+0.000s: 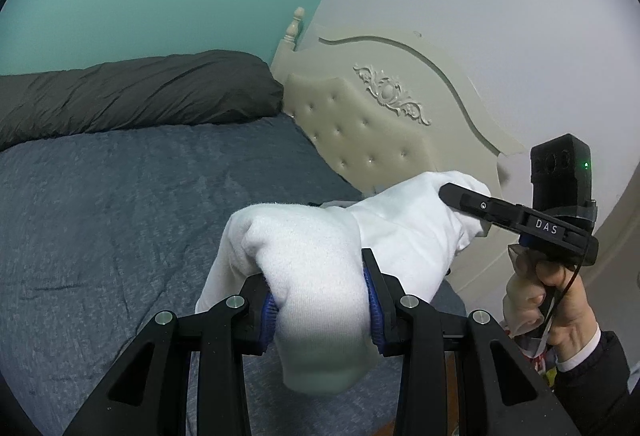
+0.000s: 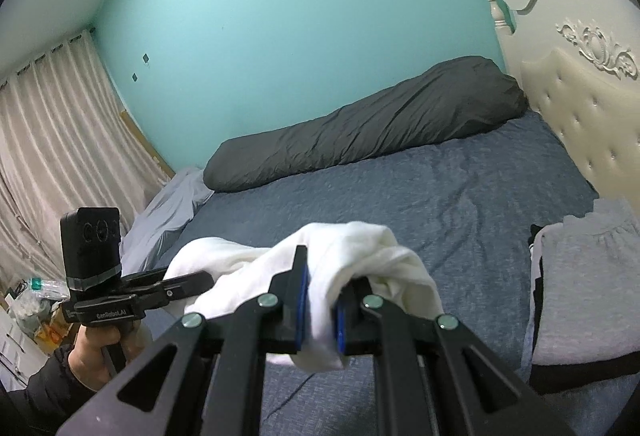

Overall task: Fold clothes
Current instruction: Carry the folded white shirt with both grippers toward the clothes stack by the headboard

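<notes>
— Where's the white garment (image 1: 320,276)?

— Up off the bed (image 1: 120,195), bunched between my two grippers. Left gripper (image 1: 320,300) clamps a thick fold; right gripper (image 2: 320,316) pinches a thinner one. Both tilt downward toward the bed.

The soft white knitted-cloth garment (image 1: 316,276) looks fleecy and matt. The left black matt-plastic gripper (image 1: 320,300) carries ribbed blue rubbery pads (image 1: 374,300) and shiny metal rivets. The blue-grey bedspread (image 1: 120,228) is a rough, mottled cloth. The dark grey pillow (image 2: 360,127) is smooth, crinkled fabric; the cream tufted headboard (image 1: 360,127) looks like leatherette with a faint sheen
</notes>
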A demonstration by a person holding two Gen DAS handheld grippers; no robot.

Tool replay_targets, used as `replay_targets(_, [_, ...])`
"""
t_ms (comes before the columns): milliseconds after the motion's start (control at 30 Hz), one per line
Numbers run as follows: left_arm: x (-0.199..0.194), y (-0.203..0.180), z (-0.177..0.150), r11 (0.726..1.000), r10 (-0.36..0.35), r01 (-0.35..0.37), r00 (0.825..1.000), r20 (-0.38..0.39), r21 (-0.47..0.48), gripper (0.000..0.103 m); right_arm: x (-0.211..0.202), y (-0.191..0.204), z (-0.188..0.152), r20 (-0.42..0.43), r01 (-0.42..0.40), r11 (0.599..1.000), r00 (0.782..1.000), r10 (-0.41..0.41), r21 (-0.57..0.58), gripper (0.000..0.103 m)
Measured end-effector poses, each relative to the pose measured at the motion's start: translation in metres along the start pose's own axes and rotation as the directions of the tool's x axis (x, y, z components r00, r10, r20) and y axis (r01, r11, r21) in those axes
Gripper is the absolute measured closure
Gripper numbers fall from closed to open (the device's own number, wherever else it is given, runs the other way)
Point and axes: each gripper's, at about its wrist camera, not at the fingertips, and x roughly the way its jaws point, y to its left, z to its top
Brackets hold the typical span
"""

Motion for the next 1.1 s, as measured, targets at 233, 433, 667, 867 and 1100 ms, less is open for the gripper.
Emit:
replay_targets(233, [0.032,0.005,0.015,1.0,0.001,0.0,1.0,-0.017,0.014,0.064,0.01,-0.031,0.007,0.01,-0.002,0.999,1.0,0.001,0.034,0.093])
replay_targets(433, [0.07,0.019,0.037,1.0,-0.003,0.004,1.0,-0.028,0.017,0.064,0.034,-0.06,0.025,-0.006,0.011,0.999,1.0,-0.01,0.047,0.093])
replay_targets(667, [0.116,0.022,0.075,1.0,-0.006,0.006,0.999,-0.038,0.017,0.064,0.05,-0.103,0.059,-0.015,0.026,0.997,1.0,-0.025,0.077,0.093])
replay_targets(867, [0.144,0.013,0.109,1.0,-0.009,0.009,0.999,-0.052,0.0,0.064,0.055,-0.134,0.097,-0.016,0.038,0.994,0.999,-0.036,0.098,0.093])
replay_targets(1100, [0.179,-0.009,0.153,1.0,-0.006,0.006,0.998,-0.065,-0.006,0.064,0.051,-0.17,0.145,-0.028,0.056,0.993,0.998,-0.054,0.107,0.093])
